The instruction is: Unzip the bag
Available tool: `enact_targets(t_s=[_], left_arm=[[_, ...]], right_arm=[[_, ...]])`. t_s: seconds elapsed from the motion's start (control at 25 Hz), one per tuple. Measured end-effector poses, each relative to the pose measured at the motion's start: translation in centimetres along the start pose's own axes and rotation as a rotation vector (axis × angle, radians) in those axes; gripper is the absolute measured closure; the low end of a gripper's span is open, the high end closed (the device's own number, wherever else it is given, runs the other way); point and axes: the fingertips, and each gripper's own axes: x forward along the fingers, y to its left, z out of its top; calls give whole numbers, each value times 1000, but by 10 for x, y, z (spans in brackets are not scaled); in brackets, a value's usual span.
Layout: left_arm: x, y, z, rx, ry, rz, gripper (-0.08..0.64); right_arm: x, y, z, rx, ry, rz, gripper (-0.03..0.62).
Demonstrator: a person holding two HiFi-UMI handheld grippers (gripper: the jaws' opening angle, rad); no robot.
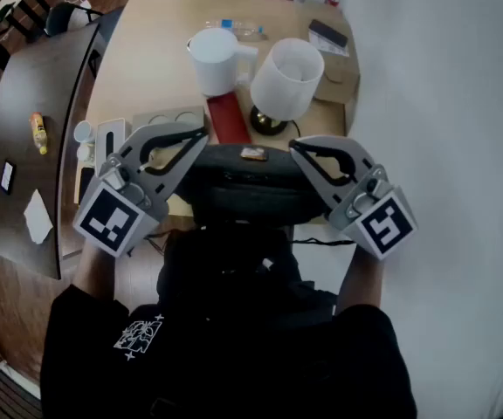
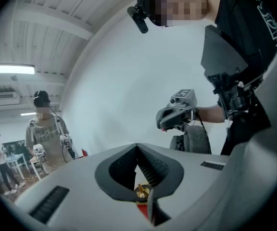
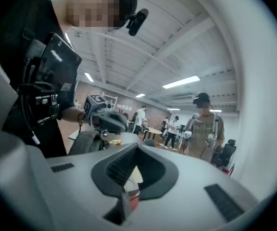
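While the left gripper and right gripper hang pinched shut and empty, the rounded dark fabric bag between them hides its zip.

A light wooden surface carried a white jug, a table lamp with a white shade on a dark base, a red book-like object and a clear plastic bottle with a blue cap. Near the far corner a dark flat device lay on a brown envelope. Beside it a darker surface held a small yellow object and a white scrap of paper. In the room behind, a bystander in a dark cap and grey T-shirt stood beneath strip ceiling lights.
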Motion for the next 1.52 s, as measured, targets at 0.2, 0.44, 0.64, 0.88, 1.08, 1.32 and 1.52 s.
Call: enact_targets(t_s=[0.2, 0.44, 0.64, 0.88, 1.08, 1.32, 1.52], left_arm=[[-9, -28, -1, 168, 73, -225, 560], [-18, -39, -32, 239, 224, -311, 558], [-17, -48, -47, 280, 291, -334, 495], [-16, -53, -46, 355, 317, -351, 495], [-12, -60, -37, 427, 339, -405, 476], [-11, -65, -38, 494, 387, -480, 476], [-17, -68, -35, 446, 409, -551, 476]], right_arm=[[4, 18, 1, -27, 39, 174, 571], [5, 32, -10, -85, 104, 289, 568], [2, 40, -20, -112, 149, 336, 494], [2, 47, -21, -153, 190, 388, 453], [9, 63, -13, -208, 260, 515, 453], [12, 72, -14, -239, 374, 632, 453], [14, 73, -9, -227, 399, 676, 453]])
